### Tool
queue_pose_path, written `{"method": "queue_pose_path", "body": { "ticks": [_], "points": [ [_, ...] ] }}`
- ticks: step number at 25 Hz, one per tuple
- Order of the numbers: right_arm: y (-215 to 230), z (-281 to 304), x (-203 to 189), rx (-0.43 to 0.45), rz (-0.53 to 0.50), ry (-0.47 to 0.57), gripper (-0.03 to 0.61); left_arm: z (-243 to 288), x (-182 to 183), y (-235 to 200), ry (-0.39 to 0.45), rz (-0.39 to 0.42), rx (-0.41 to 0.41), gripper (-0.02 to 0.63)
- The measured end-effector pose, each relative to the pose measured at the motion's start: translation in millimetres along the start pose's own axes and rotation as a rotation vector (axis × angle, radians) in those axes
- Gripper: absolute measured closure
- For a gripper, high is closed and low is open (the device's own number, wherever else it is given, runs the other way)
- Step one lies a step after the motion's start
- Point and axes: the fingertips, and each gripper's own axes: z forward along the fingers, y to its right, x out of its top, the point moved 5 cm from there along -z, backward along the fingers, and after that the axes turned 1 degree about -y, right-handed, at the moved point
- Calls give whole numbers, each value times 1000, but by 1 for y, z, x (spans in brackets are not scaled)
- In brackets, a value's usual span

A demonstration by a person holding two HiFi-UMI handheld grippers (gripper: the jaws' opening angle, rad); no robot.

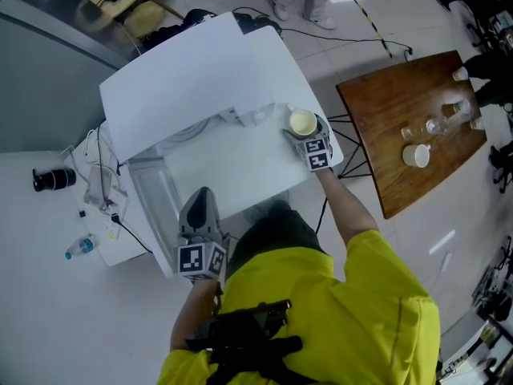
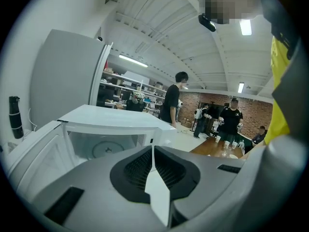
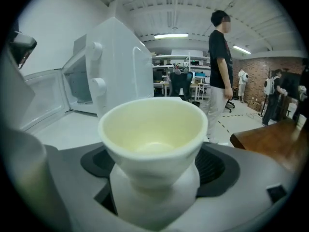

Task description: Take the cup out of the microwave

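Head view first, spotter here: where's the cup (image 1: 302,122)?

Me: Out of the microwave (image 1: 184,87). It stands at the right front corner of the white bench (image 1: 240,171), between the jaws of my right claw (image 1: 309,136). I'd guess that spot because it's the nearest bare patch beside the oven.

Spotter: Left gripper view?

Me: My left claw (image 2: 153,154) is closed to a slit with nothing in it. It's aimed at the open cavity, and the door (image 2: 34,153) is swung out on the left. I judge it's parked there to deal with the door.

Spotter: Right gripper view?

Me: The jaws are spread wide. The cup's foot stands in the gap and the pads look clear of it, so I read it as resting on the bench, not gripped.

Spotter: Room to move?

Me: The bench edge lies close on the cup's right, so I'd draw the claw straight back. Open floor separates this corner from the wooden bench (image 1: 409,103).
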Motion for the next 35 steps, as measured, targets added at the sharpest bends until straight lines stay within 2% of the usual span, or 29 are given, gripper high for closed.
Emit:
{"method": "queue_pose_path", "body": {
  "ticks": [2,4,6,8,9,10,12,14,16,17,18,20,23,30,35],
  "points": [
    [-2,-16,-5,-4,11,-23,69,-2,2,-3,2,-4,8,600],
    [-13,-52,-11,25,112,-36,69,-6,6,-9,11,-16,24,600],
    [-36,-107,-2,95,217,-3,69,-13,13,-16,27,-33,43,600],
    [-66,-162,33,160,196,73,82,-21,24,-23,42,-46,58,600],
    [-78,-184,58,181,171,118,130,-25,30,-27,53,-51,64,600],
    [-87,-201,85,200,153,165,133,-29,37,-30,64,-53,71,600],
    [-100,-227,139,238,129,270,232,-40,51,-35,91,-56,87,600],
    [-111,-247,192,258,102,362,299,-55,64,-39,124,-65,105,600],
    [-119,-265,231,236,76,430,443,-71,77,-42,158,-74,124,600],
    [-123,-274,247,224,68,459,484,-79,83,-43,176,-77,134,600],
    [-128,-282,260,221,64,486,575,-87,88,-45,193,-80,143,600],
    [-141,-296,276,244,58,523,574,-102,96,-48,216,-96,156,600],
    [-162,-306,283,281,20,520,575,-117,101,-50,232,-120,165,600],
    [-186,-300,283,376,21,498,575,-123,113,-53,261,-98,168,600],
    [-190,-305,293,383,2,536,575,-124,117,-51,268,-71,161,600]
  ]
}}
